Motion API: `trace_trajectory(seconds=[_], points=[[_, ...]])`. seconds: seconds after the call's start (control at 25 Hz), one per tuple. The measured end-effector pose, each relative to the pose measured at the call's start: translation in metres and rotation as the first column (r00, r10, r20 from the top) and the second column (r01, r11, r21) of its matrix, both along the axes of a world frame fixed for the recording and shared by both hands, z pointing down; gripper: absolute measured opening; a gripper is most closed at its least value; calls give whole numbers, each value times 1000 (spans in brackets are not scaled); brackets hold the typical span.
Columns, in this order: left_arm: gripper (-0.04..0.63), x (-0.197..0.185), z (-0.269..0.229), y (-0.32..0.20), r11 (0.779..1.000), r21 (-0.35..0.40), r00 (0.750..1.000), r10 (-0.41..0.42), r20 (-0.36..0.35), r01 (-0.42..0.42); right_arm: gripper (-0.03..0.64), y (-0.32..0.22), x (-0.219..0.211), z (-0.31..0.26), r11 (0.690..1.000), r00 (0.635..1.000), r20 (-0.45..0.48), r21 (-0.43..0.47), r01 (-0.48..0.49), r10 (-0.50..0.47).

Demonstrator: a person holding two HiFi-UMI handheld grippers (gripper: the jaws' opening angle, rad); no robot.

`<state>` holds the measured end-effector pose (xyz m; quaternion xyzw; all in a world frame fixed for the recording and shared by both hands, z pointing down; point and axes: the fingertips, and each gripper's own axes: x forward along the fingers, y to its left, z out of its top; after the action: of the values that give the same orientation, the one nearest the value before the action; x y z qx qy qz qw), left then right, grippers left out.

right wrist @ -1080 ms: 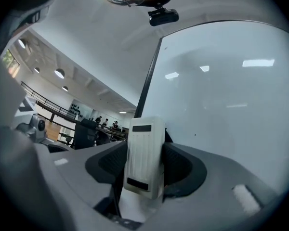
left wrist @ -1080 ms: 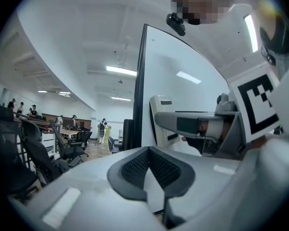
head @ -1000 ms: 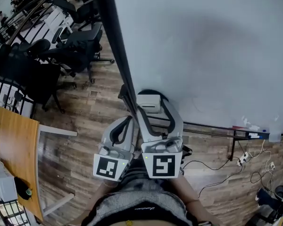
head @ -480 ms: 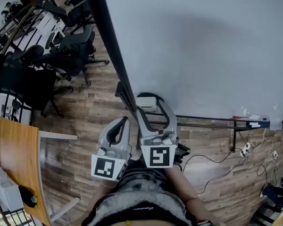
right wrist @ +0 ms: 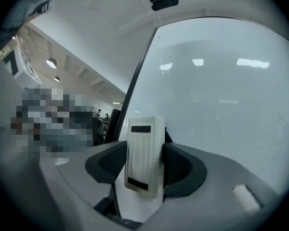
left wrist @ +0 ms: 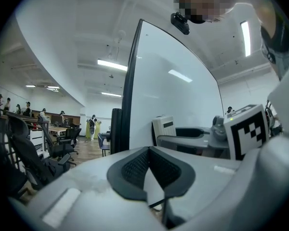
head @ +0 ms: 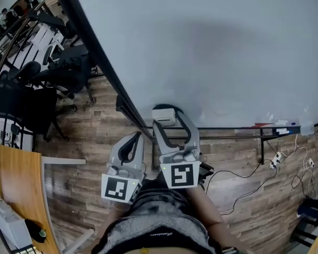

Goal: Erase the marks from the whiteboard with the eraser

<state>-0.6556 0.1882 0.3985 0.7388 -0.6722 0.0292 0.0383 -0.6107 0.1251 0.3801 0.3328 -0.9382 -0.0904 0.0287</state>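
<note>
Room: open office with a wood plank floor (head: 95,131). In the head view a big whiteboard (head: 217,52) fills 12 to 3 o'clock, with black chairs (head: 47,89) at 10, a wooden worktop (head: 16,189) at 8 and cables (head: 254,181) at 4.
Hard to tell: both hands are tucked behind the marker cubes. The bits on the board's ledge (head: 270,126) at 3 o'clock are too small to name.
Only in gripper views: ceiling lights (left wrist: 113,65), far-off people (left wrist: 92,126), and the eraser's ribbed back.
Right gripper (head: 168,121): fingers (right wrist: 108,165) clamped on both sides of the white eraser (right wrist: 144,150), upright at the board's bottom edge. Can't say if it touches the board.
Left gripper (left wrist: 148,165): fingers (left wrist: 135,167) pinched together with nothing between them, at 8 o'clock of the right one, off the board.
</note>
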Motion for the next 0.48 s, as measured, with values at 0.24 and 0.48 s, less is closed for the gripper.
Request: trace_trajectory(seconds=[0.24, 0.48], points=[[3, 38, -2, -27, 998, -7, 998, 58, -3, -58, 247, -15, 35, -3, 1000, 1000, 1, -10, -4, 4], [3, 80, 0, -56, 996, -12, 996, 88, -9, -89, 249, -36, 80, -6, 1000, 1000, -6, 1, -4, 4]])
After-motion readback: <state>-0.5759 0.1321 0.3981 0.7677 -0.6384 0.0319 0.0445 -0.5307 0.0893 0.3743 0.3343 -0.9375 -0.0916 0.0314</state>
